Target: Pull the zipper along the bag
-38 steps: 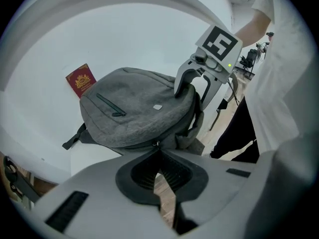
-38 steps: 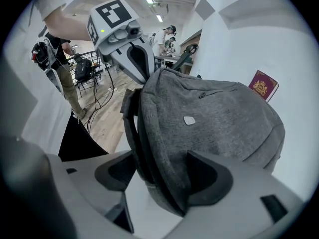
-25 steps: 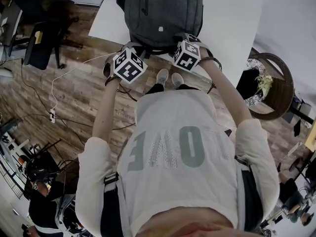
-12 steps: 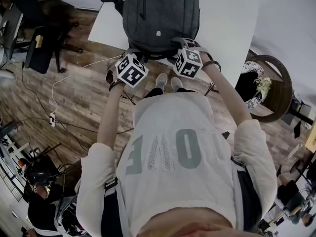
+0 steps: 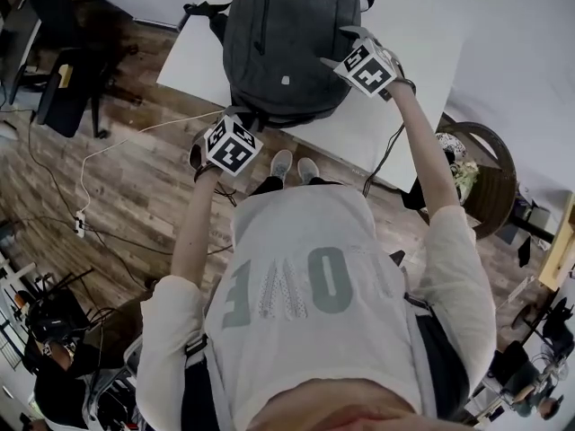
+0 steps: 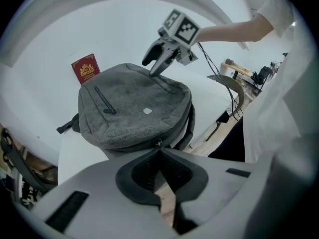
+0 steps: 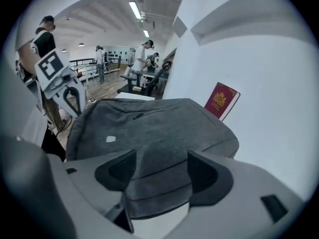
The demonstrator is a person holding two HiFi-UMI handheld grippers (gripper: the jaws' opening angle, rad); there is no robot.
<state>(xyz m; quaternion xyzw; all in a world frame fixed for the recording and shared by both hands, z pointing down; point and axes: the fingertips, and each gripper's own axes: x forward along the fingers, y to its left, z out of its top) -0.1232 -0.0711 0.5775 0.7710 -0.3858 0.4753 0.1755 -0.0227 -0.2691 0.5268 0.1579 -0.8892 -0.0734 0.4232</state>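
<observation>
- Left gripper (image 6: pixel 159 153) jaws closed, tips pinched on the zipper pull (image 6: pixel 158 144), at the 6 o'clock edge of the bag (image 5: pixel 283 43) in the head view
- Right gripper (image 7: pixel 162 173) jaws spread wide; grey cloth fills the gap between them; it sits at the bag's 3 o'clock edge, tips down on the cloth
- Bag lies flat on a white table (image 5: pixel 422 52), at 12 o'clock from the person
- Cloth dark grey, matte, felt-like; outline rounded and domed
- Small pale patch (image 6: pixel 147 111) mid-front; slanted pocket zip (image 6: pixel 104 99) at its 10 o'clock in the left gripper view
- Red booklet (image 7: pixel 222 100) with a gold crest leans on the white wall, at 1 o'clock beyond the bag in the right gripper view
</observation>
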